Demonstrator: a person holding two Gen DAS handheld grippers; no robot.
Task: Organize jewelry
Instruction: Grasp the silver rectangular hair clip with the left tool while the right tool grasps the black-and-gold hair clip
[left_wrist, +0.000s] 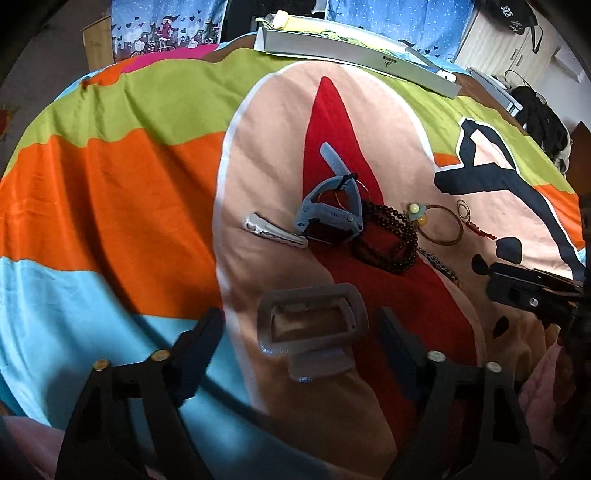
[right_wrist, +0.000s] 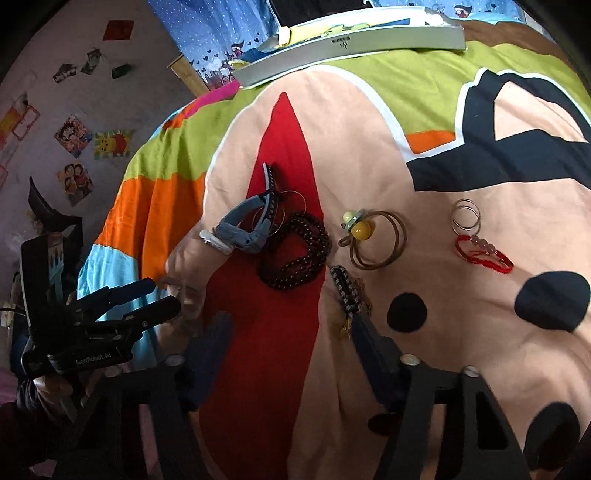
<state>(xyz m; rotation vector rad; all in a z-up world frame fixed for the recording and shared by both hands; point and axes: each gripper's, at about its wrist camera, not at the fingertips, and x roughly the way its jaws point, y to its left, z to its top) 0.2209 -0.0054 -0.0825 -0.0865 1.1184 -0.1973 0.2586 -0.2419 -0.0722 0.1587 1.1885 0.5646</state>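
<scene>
Jewelry lies on a colourful bedspread (left_wrist: 110, 192). In the left wrist view my left gripper (left_wrist: 299, 343) is open, its fingers on either side of a translucent grey claw clip (left_wrist: 310, 325) without touching it. Farther off lie a white hair clip (left_wrist: 275, 230), a blue-grey watch (left_wrist: 328, 206), a dark bead bracelet (left_wrist: 384, 240) and brown hair ties (left_wrist: 439, 225) with a yellow bead. My right gripper (right_wrist: 291, 339) is open over the red patch. Its right finger is next to a braided bracelet (right_wrist: 347, 291). Thin rings (right_wrist: 466, 216) and a red string (right_wrist: 484, 254) lie to the right.
A long grey box (right_wrist: 351, 48) lies across the far edge of the bed, with papers behind it. The bedspread drops off to the left, where a wall with pictures (right_wrist: 74, 136) stands. A hand holds the left gripper (right_wrist: 162, 297) at the left side.
</scene>
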